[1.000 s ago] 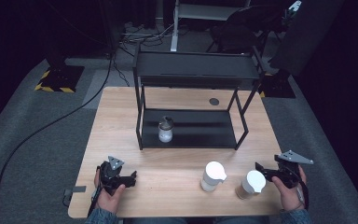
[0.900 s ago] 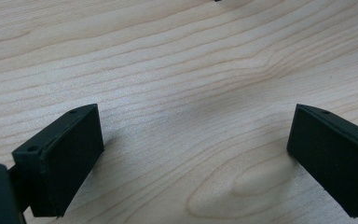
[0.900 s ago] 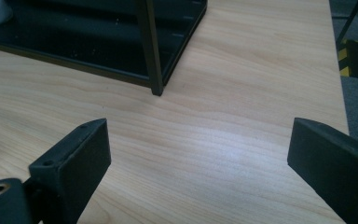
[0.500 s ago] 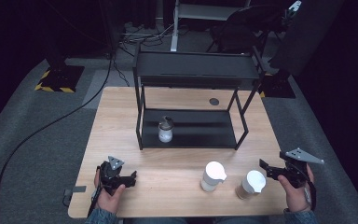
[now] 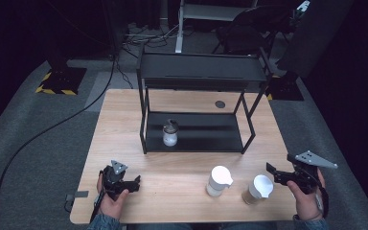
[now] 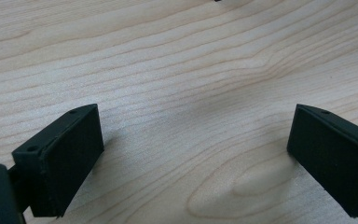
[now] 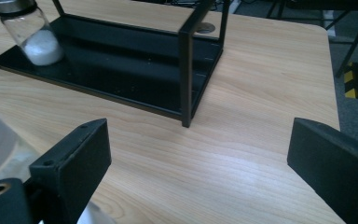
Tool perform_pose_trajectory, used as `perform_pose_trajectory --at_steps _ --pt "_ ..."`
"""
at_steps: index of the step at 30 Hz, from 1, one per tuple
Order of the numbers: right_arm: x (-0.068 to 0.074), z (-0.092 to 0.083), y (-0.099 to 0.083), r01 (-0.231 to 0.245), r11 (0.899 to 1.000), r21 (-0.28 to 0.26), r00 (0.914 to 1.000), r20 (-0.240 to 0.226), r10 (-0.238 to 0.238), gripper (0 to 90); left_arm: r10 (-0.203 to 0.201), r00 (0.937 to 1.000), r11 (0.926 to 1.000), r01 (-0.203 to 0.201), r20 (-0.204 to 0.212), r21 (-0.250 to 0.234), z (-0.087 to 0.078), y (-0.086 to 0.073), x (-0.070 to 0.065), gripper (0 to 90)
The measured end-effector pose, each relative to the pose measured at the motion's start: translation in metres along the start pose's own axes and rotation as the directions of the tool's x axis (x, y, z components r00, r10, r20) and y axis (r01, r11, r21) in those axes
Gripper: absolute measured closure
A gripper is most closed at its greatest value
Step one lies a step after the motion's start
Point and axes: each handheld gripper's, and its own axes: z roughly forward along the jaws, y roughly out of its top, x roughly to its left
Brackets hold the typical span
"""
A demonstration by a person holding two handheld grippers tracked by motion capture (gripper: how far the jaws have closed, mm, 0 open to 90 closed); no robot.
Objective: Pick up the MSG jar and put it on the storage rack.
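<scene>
In the high view, the right gripper point(image 5: 272, 171) stood at the lower right of the frame, its jaws spread wide and holding nothing. The nearest thing to it was a small jar with a white lid point(image 5: 258, 189), just to the left of the jaws, standing upright on the wooden table point(image 5: 182, 187). A second white-lidded jar point(image 5: 219, 180) stood a little more to the left, apart from the first.

We judged the near jar to be light and stiff, probably glass or clear plastic with some brownish content. Its wall looked smooth, so it could slip, and if it was glass it could break in a fall. We thought the best hold was on the round body below the lid, with the jaws on opposite sides, not on the lid itself, which may turn or come loose.

The left gripper point(image 5: 133, 182) rested at the lower left, also spread and empty. In the center of the frame, a glass shaker point(image 5: 170, 132) with white powder stood on the lower shelf of the black rack point(image 5: 199, 72).
</scene>
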Motion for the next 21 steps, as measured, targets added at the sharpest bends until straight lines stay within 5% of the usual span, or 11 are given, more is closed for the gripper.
perform_pose_trajectory --at_steps 21 --pt "0.042 -0.014 0.022 0.027 0.998 -0.059 0.999 -0.034 -0.03 5.1 0.0 1.0 1.0 0.0 0.0 0.0 0.0 0.0 0.0 3.4"
